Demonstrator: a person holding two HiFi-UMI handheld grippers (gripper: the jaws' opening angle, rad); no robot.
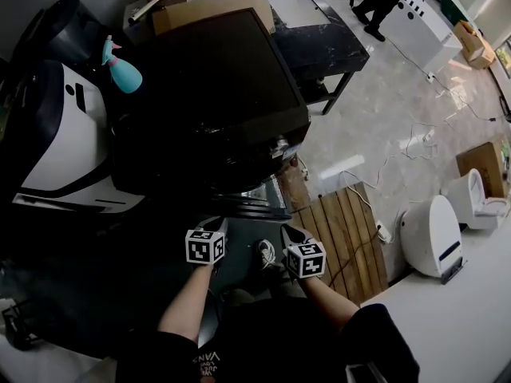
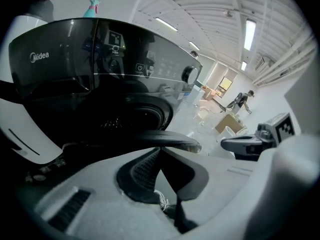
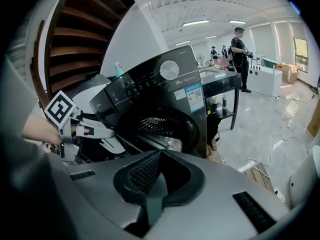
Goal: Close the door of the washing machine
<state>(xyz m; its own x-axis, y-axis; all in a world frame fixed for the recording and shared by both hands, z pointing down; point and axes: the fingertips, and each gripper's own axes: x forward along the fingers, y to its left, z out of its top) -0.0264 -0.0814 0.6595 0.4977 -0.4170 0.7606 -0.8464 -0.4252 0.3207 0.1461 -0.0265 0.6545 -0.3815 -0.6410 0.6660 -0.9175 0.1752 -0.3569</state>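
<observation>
A black front-loading washing machine [image 1: 207, 94] stands before me, its round drum opening [image 3: 157, 126] uncovered. Its dark door [image 2: 145, 140] is swung out toward me and lies edge-on just beyond the left jaws; from the head view its edge [image 1: 243, 204] is right ahead of both grippers. My left gripper [image 1: 217, 225] is shut with nothing between its jaws, which meet in a thin line [image 2: 160, 150]. The right gripper [image 1: 287, 231] is also shut and empty [image 3: 160, 153], a hand's width to the right of the left one. Whether either touches the door I cannot tell.
A blue spray bottle [image 1: 121, 70] sits on a white machine [image 1: 64, 142] at the left. A wooden pallet [image 1: 343, 238] lies at the right, with cables and white toilets [image 1: 435, 234] beyond. Behind stand a cardboard box [image 1: 207, 10], a black table [image 1: 319, 38] and a person [image 3: 240, 59].
</observation>
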